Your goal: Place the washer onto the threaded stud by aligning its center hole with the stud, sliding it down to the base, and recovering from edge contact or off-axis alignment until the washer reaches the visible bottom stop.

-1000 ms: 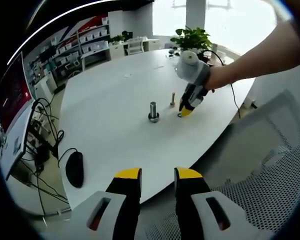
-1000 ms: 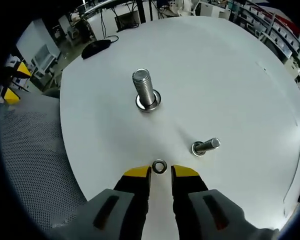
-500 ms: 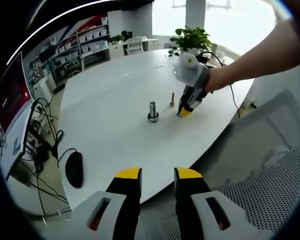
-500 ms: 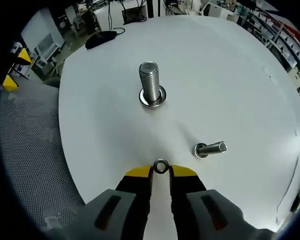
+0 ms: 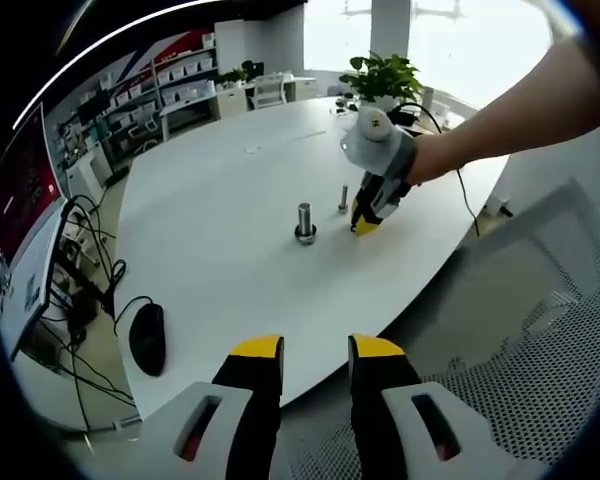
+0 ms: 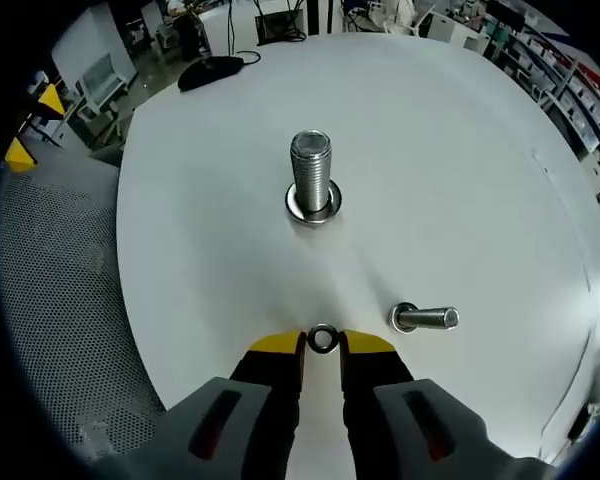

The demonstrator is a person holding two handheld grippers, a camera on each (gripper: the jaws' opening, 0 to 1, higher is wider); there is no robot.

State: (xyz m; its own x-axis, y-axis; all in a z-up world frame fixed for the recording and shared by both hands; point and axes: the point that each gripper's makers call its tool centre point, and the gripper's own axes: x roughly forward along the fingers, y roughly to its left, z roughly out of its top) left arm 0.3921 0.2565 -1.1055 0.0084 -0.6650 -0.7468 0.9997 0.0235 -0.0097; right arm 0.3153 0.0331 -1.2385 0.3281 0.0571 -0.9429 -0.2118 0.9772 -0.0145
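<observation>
Washer (image 6: 322, 339) sits pinched between the yellow tips of the right gripper (image 6: 322, 345), its hole facing the camera, low over the white table (image 6: 460, 160) near the edge closest to the person. The fingers (image 6: 277, 346) look clenched on its rim from either side. Ahead stands the large threaded stud (image 6: 311, 183), upright on its broad base, well apart from the washer; a smaller stud (image 6: 425, 319) stands off to one side, just beyond the gripper. From the left gripper view the right gripper (image 5: 365, 213) shows low beside the two studs, a forearm reaching in behind it. The left gripper (image 5: 315, 352) hangs back off the table edge over a mesh chair, fingers parted and holding nothing. I judge this the carrying step: the washer is grasped but not yet brought over the stud. Next it needs lifting above the thread top, levelling flat, and centring its hole before release.
</observation>
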